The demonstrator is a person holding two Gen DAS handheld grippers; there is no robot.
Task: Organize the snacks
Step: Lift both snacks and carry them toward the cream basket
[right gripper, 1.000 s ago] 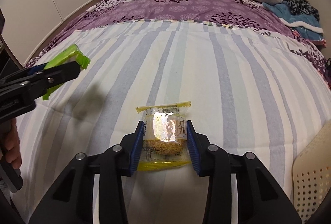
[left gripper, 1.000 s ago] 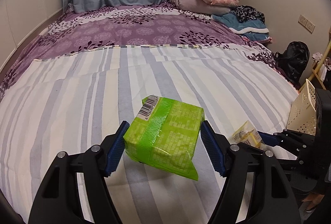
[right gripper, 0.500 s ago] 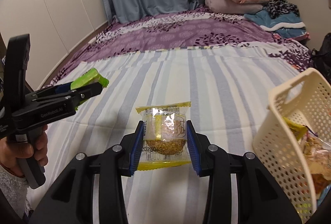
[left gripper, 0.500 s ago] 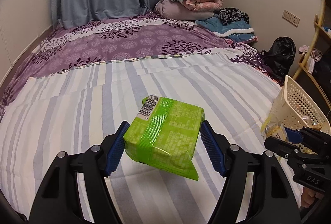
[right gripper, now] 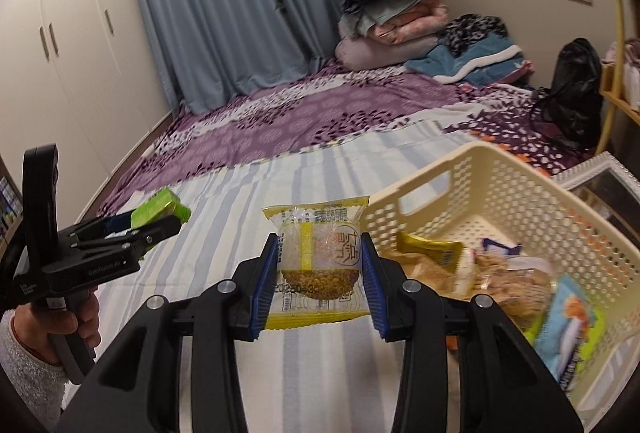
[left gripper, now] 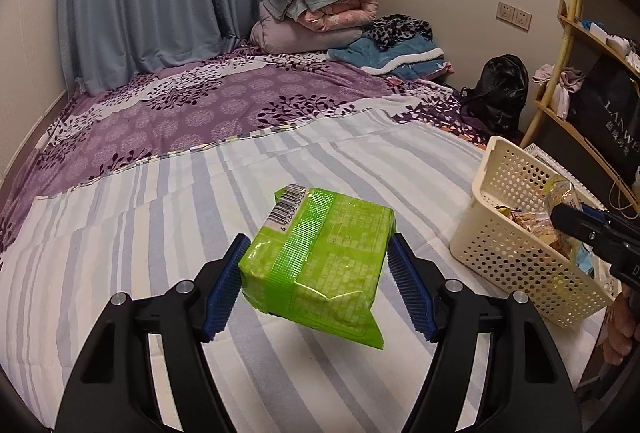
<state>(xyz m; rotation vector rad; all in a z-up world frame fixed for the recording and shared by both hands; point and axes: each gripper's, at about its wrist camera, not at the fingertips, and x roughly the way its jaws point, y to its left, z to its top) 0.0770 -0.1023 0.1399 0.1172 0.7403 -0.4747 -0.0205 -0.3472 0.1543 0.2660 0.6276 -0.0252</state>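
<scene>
Flanking the cream basket (right gripper: 496, 169), both tongs carry packets above the striped bedsheet (left gripper: 132, 233).

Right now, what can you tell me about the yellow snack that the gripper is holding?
The yellow snack packet is a small clear plastic wrapper with yellow ends, printed writing and a red round stamp. Inside sits a round, brown, grainy cake. The right gripper is shut on it, blue pads pressing both sides, holding it upright in the air above the striped bedsheet. It is just left of the cream basket, not inside it yet.
</scene>
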